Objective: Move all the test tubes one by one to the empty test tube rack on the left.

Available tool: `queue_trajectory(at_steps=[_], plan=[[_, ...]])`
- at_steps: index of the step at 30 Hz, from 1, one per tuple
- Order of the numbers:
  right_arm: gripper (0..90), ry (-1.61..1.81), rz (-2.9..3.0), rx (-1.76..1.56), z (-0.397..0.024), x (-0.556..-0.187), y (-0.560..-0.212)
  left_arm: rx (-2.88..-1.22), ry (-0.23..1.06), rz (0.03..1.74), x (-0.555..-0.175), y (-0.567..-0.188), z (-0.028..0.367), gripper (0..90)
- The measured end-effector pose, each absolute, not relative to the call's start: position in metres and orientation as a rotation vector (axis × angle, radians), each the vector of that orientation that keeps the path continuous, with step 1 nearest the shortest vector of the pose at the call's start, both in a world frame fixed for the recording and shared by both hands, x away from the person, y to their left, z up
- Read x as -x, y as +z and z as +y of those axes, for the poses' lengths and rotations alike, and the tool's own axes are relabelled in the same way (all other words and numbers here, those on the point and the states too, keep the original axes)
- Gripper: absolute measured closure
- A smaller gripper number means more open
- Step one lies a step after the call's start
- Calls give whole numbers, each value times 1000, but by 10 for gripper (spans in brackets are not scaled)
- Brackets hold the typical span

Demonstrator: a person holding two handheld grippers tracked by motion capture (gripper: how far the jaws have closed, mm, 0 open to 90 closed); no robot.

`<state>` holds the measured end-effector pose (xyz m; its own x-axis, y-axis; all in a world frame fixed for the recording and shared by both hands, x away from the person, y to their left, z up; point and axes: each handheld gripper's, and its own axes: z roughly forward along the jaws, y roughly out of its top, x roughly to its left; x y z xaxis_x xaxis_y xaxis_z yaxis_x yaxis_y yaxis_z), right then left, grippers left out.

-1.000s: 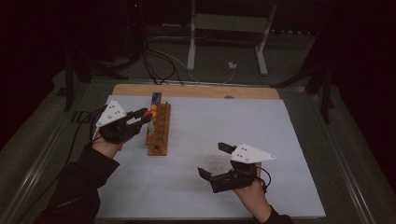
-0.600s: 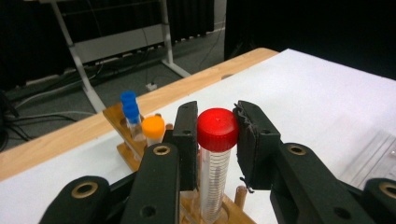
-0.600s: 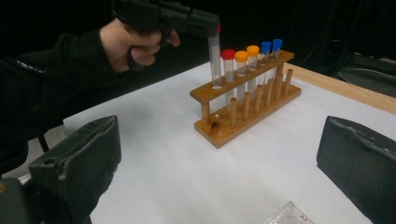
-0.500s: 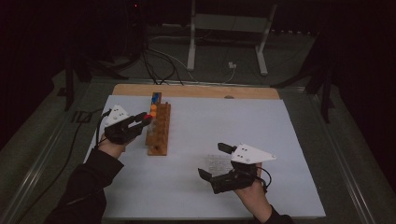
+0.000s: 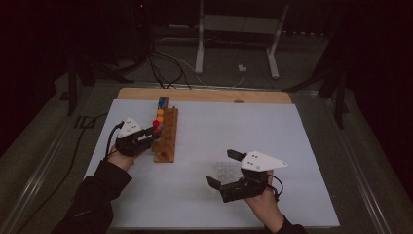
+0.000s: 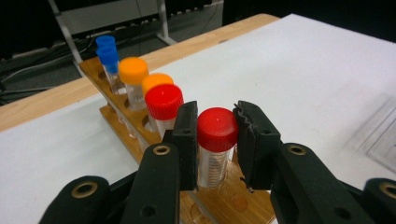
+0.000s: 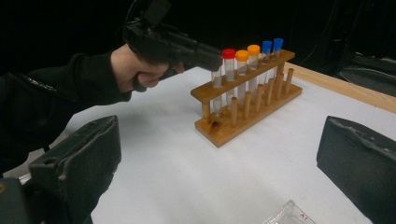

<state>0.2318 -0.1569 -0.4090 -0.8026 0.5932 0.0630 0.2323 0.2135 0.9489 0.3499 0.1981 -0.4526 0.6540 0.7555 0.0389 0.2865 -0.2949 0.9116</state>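
Note:
A wooden tube rack (image 5: 165,139) stands on the white sheet at the left. It holds a red-capped tube (image 6: 163,100), two orange-capped ones and two blue-capped ones. My left gripper (image 5: 154,131) is shut on another red-capped tube (image 6: 217,128), upright at the rack's near end with its lower part down in the top bar. In the right gripper view the left gripper (image 7: 205,53) reaches the rack (image 7: 247,109) from the left. My right gripper (image 5: 220,167) rests open over the sheet's front, with nothing between its fingers.
A small clear plastic plate (image 5: 226,170) lies on the white sheet (image 5: 272,131) under the right gripper, and its corner (image 7: 289,214) lies between the jaws. A wooden board edge (image 5: 204,95) runs along the back. Cables and a stand's legs lie beyond the table.
My left gripper has come down with the red-capped tube, and the tube sits lower at the rack's near end. The right gripper has stayed where it was.

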Motion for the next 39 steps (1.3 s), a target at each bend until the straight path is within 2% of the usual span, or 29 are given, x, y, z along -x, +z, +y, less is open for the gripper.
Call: queue_trajectory(at_steps=[9,13,17,22,26,29,31,33,35,39], plan=[[0,1615,2182,-765,-157,-231,-409,-1879,576,785,-346,-451,199,703],[0,1619,2172,-769,-160,-232,-408,-1888,545,709,-335,-443,196,514],[0,1627,2150,-776,-165,-232,-407,-1884,493,649,-322,-432,191,386],[0,1617,2140,-794,-172,-232,-410,-1889,479,608,-306,-423,186,308],[0,1607,2139,-805,-179,-231,-414,-1900,457,595,-293,-421,183,182],[0,1605,2131,-824,-185,-231,-416,-1904,427,574,-285,-421,183,153],[0,1598,2124,-836,-189,-230,-417,-1909,395,558,-281,-422,183,90],[0,1596,2118,-846,-192,-230,-419,-1926,387,555,-277,-425,181,78],[0,1592,2116,-856,-195,-229,-421,-1942,357,541,-273,-429,180,28],[0,1577,2102,-858,-200,-227,-424,-1953,340,526,-266,-435,180,15]])
